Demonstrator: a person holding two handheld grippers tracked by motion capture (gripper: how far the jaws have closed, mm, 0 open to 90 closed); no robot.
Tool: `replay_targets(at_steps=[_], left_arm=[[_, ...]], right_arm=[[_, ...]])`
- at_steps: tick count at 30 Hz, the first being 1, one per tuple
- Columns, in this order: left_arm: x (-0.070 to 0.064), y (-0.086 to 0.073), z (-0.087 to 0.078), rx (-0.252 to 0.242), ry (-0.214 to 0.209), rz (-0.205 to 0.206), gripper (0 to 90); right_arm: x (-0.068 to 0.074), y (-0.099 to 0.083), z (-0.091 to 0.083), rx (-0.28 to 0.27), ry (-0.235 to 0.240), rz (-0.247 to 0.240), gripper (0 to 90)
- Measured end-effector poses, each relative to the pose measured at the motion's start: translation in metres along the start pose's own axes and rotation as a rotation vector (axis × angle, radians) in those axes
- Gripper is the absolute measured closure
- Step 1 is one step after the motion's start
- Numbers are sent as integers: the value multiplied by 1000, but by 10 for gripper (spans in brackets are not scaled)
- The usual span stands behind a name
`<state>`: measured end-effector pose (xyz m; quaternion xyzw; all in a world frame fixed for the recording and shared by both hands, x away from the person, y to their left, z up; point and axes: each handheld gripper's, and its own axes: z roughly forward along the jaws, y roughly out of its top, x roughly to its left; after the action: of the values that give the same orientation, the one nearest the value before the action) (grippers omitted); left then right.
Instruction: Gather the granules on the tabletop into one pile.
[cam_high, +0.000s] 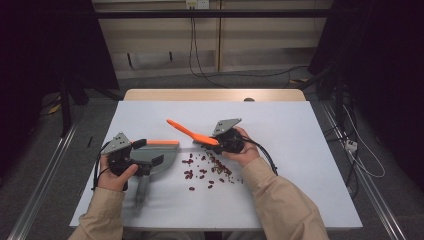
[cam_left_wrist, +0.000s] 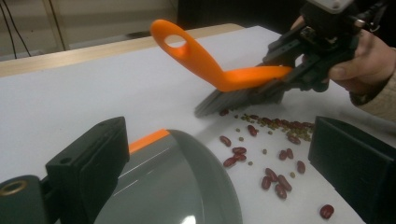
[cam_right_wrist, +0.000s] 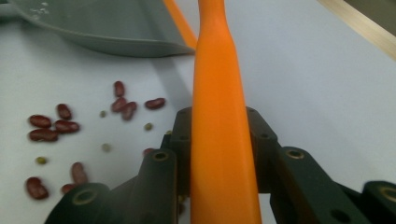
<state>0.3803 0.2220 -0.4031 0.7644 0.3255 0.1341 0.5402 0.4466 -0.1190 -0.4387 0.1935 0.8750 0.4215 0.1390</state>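
An orange-handled brush is clamped in my right gripper, its dark bristles touching the white table. Red beans and small green ones lie scattered between the brush and a grey dustpan with an orange edge. My left gripper stands open astride the dustpan's dome. Its left jaw is against the pan; its right jaw is well apart from it.
The dustpan's grey handle points toward the person's side of the table. Behind the table are a wooden strip, cables on the floor and dark curtains at both sides.
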Motion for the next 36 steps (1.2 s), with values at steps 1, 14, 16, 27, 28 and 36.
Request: replay_targets(at_steps=[1,14,16,27,28,36], left_arm=[[0,0,0,0,1,-1,53],[3,-2,-6,-8,14,-8,52],[3,-2,-7,-7,16,-7,53],[3,-3,-11,-5,18,-2,53],[3,-3,-11,-5,18,-2,53],[2,-5,-12,0,16,-1,52]], right_arm=[[2,0,-1,-5,19,-1,704],[27,-7,-17,-3,95,-46,703],[30,-8,-18,-3,101,-52,703],[43,-11,-27,-7,125,-46,704],[44,-11,-27,-3,120,-43,704],[42,-7,-32,-25,105,-41,709]])
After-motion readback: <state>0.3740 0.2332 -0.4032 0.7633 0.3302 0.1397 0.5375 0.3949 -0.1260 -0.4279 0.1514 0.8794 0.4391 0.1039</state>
